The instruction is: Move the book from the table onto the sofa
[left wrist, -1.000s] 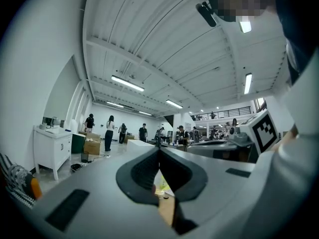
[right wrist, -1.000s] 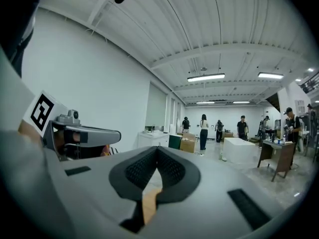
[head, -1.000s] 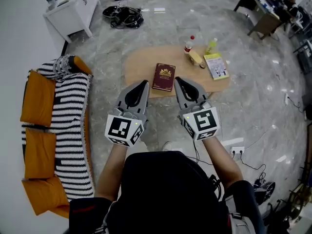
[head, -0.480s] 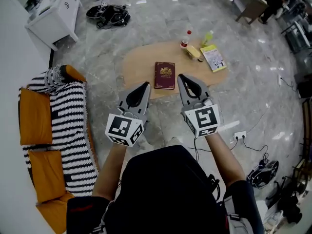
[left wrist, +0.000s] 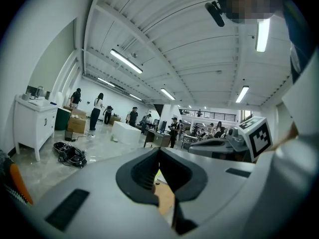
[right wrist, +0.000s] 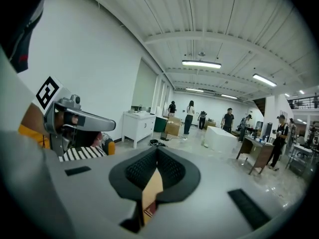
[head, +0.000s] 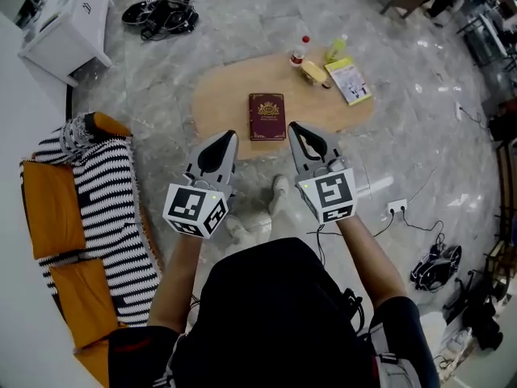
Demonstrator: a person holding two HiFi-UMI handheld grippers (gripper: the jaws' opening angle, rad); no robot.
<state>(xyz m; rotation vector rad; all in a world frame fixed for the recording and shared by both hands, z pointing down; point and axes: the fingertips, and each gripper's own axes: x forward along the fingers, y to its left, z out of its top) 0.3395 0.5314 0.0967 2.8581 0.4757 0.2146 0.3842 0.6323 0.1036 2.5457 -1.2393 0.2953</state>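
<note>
A: What is set out at the far side?

B: 2 bottles are stood near each other, a red-capped bottle [head: 298,52] and a yellow-green bottle [head: 336,48]. A yellow booklet [head: 353,82] is laid just beside them.

A: And on the marble floor [head: 242,43]?

B: A white cabinet [head: 69,24] is placed at the upper left, with tangled black cables [head: 159,14] near it. A white power strip [head: 397,208] is laid at the right. A striped throw [head: 113,200] is spread at the left.

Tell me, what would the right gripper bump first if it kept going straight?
Probably the table, just beside the book; the right gripper aims there, but depth is unclear.
</note>
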